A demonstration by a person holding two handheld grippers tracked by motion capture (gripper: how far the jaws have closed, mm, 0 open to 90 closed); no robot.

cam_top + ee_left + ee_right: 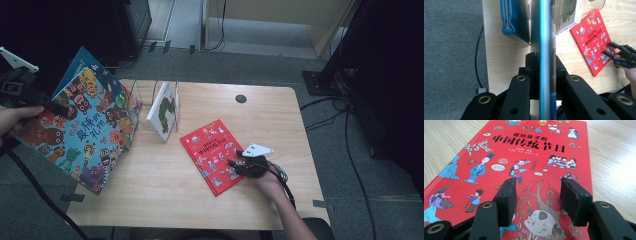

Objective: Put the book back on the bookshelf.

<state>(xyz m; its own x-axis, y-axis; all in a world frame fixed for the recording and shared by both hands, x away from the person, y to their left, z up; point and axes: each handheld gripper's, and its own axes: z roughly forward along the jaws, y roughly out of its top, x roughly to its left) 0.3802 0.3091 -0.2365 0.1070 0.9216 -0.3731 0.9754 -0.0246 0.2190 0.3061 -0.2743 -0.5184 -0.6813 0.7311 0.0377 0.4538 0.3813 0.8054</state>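
My left gripper [56, 107] is at the table's left edge, shut on a large blue picture book [86, 129] covered in cartoon animals. The book is held up and tilted. In the left gripper view its edge [544, 30] runs straight up between the left gripper's [544, 61] black pads. A red picture book [212, 150] lies flat on the table, right of centre. My right gripper [235, 160] sits low over the red book's near right corner. Its jaws [537, 186] stand open with only the red cover [524, 150] beneath them. The left gripper view also shows the red book [589, 35] and the right gripper [611, 50].
A wire book rack [137, 97] stands at the table's back left, holding an upright white book with a green caterpillar [164, 111]. A dark round hole [241, 98] marks the wooden tabletop [260, 120]. Cables and a black stand base [325, 77] lie on the grey floor at the right.
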